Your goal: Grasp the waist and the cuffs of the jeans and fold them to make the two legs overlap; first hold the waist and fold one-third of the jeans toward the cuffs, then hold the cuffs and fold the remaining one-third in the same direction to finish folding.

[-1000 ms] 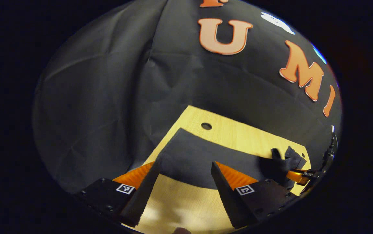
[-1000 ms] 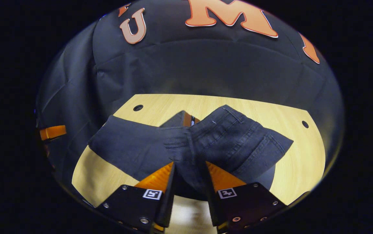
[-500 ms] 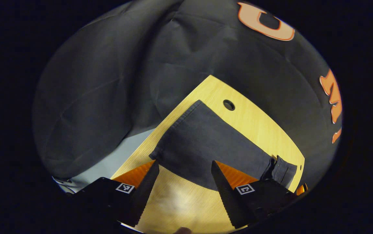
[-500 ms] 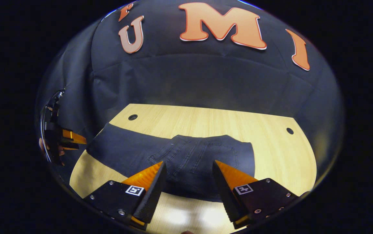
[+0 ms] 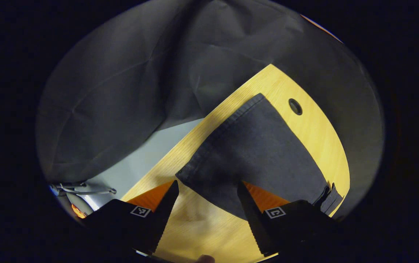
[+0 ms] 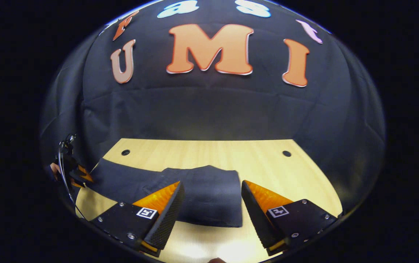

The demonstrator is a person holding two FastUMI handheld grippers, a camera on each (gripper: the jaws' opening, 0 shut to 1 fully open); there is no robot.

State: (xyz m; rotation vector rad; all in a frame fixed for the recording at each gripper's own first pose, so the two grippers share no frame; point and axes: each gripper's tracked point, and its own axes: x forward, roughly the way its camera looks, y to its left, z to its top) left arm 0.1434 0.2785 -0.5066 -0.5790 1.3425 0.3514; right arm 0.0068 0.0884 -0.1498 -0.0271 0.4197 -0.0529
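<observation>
The dark jeans (image 6: 202,197) lie flat on the wooden table (image 6: 267,168), the waist third folded over onto the legs. My right gripper (image 6: 212,184) hovers open just in front of that fold, nothing between its fingers. In the left gripper view the leg end of the jeans (image 5: 256,153) stretches away, its cuff hem toward the table's left edge. My left gripper (image 5: 206,184) is open, with the near cuff corner lying just past its fingertips. The left gripper (image 6: 76,175), with the hand that holds it, also appears far left in the right gripper view, beside the cuffs.
The table (image 5: 202,233) has a round hole (image 5: 295,106) beyond the cuff and two holes (image 6: 125,152) (image 6: 286,153) near its back edge. Past its left edge are pale floor (image 5: 151,160) and some cables (image 5: 81,188). The black cloth wall rises close behind.
My right gripper opened, let the waist drop flat onto the legs, and drew back. My left gripper swung left toward the cuff end, staying open.
</observation>
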